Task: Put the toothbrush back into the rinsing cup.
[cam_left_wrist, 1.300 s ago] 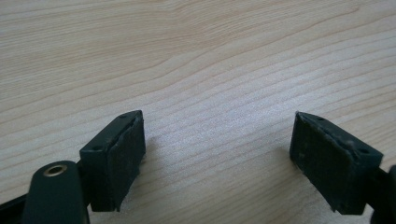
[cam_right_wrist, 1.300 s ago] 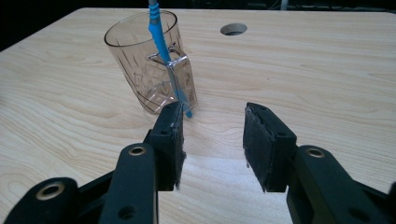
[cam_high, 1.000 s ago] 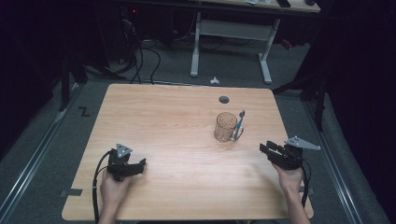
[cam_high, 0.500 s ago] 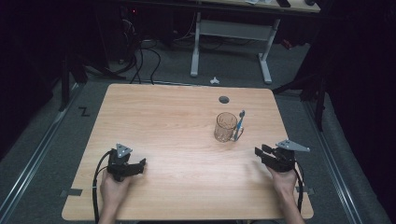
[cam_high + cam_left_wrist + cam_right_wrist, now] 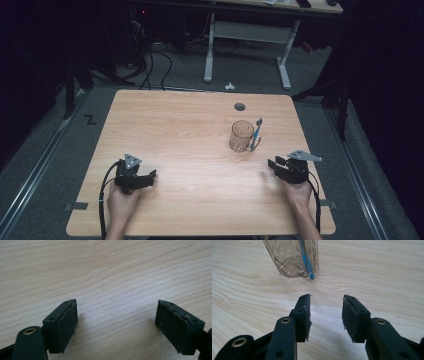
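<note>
A clear, ribbed glass cup stands upright on the wooden table, right of its middle. A thin blue stick with a pale top leans against the cup's right side, its tip on the wood. In the right gripper view the cup and the stick lie just ahead of my right gripper. That gripper is open and holds nothing, low over the table in front of the cup. My left gripper rests near the front left edge, jaws wide open over bare wood.
A round cable hole sits in the table behind the cup. Beyond the far edge are a white desk frame, floor cables and a small white object on the carpet. Dark floor surrounds the table.
My right gripper has sunk toward the table and shifted a little left, still open. The left gripper, the cup and the stick have not moved.
</note>
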Available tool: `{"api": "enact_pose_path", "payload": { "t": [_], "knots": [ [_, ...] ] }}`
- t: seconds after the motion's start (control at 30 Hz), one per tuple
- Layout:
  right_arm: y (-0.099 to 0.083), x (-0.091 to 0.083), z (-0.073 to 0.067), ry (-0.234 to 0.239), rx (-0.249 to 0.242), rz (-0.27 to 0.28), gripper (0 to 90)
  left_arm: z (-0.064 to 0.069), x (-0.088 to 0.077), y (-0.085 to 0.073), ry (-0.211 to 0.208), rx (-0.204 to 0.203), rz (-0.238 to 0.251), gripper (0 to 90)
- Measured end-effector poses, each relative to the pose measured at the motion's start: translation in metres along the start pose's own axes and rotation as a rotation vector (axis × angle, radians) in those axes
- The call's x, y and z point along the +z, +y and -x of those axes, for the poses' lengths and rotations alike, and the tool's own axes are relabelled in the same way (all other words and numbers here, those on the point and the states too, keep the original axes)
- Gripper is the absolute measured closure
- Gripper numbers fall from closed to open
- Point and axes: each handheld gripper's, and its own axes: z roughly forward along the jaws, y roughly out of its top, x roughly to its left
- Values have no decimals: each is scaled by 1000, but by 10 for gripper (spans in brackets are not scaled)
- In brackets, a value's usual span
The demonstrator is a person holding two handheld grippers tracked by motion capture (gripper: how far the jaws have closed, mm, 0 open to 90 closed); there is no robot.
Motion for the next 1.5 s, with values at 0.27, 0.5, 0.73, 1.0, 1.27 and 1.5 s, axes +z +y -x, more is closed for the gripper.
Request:
{"api": "enact_pose_path", "payload": {
  "t": [0.27,0.5,0.73,1.0,1.27,1.5],
  "knots": [
    [-2,7,-2,-13,-11,-19,576,0,0,0,0,0,0,188],
    [-4,12,-4,-27,-31,-44,569,0,0,0,0,0,0,188],
    [-5,16,-5,-30,-43,-69,563,0,0,0,0,0,0,188],
    [-8,22,-10,-47,-84,-97,547,0,0,0,0,0,0,188],
    [-7,24,-10,-51,-98,-109,417,0,0,0,0,0,0,188],
    [-7,24,-10,-54,-95,-110,402,0,0,0,0,0,0,188]
  ]
}}
